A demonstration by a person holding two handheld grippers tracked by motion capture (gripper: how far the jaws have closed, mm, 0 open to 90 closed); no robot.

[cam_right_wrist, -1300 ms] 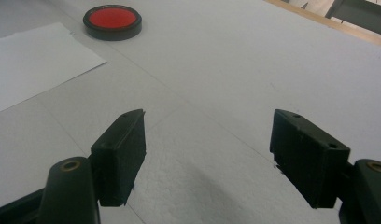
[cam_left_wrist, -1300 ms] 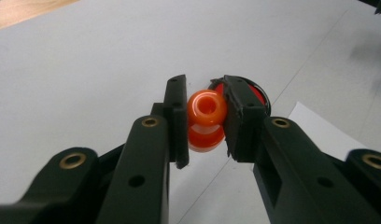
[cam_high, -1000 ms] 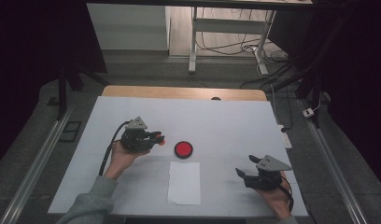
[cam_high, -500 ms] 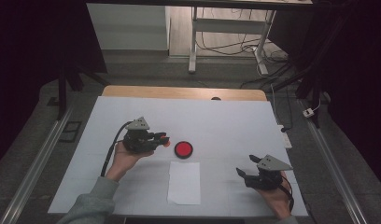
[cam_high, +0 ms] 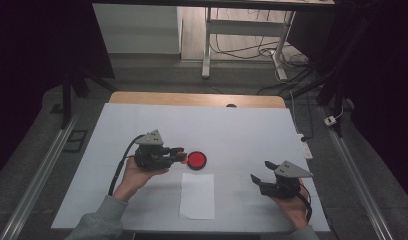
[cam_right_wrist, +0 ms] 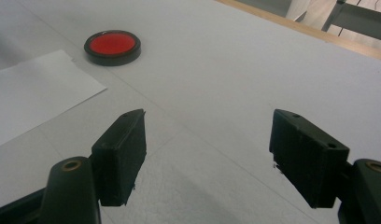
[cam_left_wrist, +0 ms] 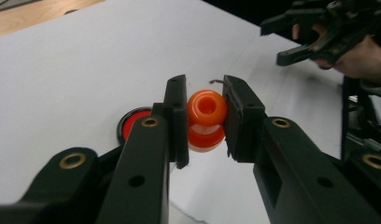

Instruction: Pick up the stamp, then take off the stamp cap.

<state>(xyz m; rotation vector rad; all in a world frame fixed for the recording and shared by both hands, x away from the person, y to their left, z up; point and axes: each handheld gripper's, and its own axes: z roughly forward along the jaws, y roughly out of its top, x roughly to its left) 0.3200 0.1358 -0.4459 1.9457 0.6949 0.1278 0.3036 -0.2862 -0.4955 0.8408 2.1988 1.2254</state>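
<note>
My left gripper (cam_left_wrist: 205,119) is shut on a small orange spool-shaped piece (cam_left_wrist: 206,116), both pads pressing its sides. In the high view that gripper (cam_high: 181,156) hovers just left of a round red disc with a black rim (cam_high: 196,160), and the orange piece (cam_high: 182,159) shows at its tip. The disc (cam_left_wrist: 132,127) lies on the table behind the left jaw in the left gripper view. My right gripper (cam_high: 257,181) rests at the table's right front, open with nothing between its jaws (cam_right_wrist: 207,154). The disc (cam_right_wrist: 112,46) lies far off to its left.
A white sheet of paper (cam_high: 197,195) lies on the white table cover (cam_high: 232,130), just in front of the disc. The paper (cam_right_wrist: 30,98) also lies left of the right gripper. A wooden table edge (cam_high: 192,99) runs along the back.
My left gripper has moved right toward the red disc and risen slightly, the orange piece still in its jaws. The right gripper has stayed put.
</note>
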